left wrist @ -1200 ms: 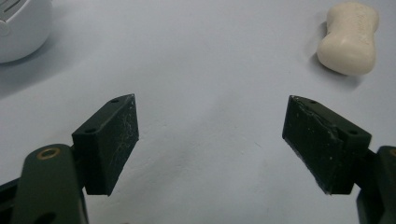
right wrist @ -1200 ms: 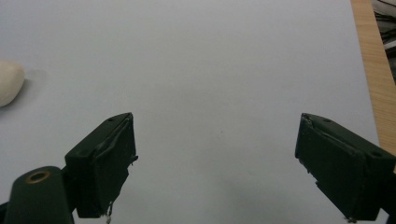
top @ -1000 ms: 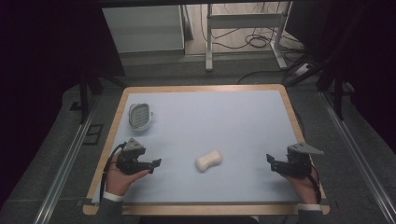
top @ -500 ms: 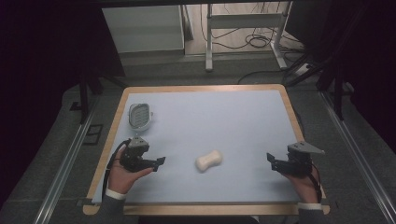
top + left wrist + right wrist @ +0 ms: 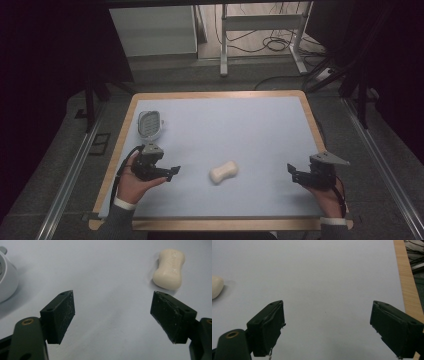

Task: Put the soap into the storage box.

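We hold the left gripper (image 5: 170, 173) low over the near left part of the bench (image 5: 250, 130), its 2 jaws spread wide with nothing between them. In the left gripper view only bare pale blue surface lies between the jaws. Ahead of this gripper and off to its right jaw's side rests a cream bar of soap (image 5: 169, 268), waisted in the middle, lying flat on the bench and apart from both jaws. In the high view the soap (image 5: 223, 172) sits just beyond the gripper's tips, between our 2 hands but nearer the left one. Behind the left gripper, toward the far left corner, stands a white soap dish (image 5: 149, 125) with a grated top, near the bench's edge; its white rim (image 5: 7, 280) shows at the left jaw's side.

The right gripper (image 5: 295, 174) hovers over the near right part, also open wide and empty. Its own view shows plain bench ahead, the soap's end (image 5: 216, 286) far to the left, and the wooden border (image 5: 407, 287) to the right.

The bench top is a smooth, matte blue sheet framed in light wood. Beyond it lie a grey floor, a white metal frame (image 5: 260, 30) with trailing cables, and dark curtains on both sides.
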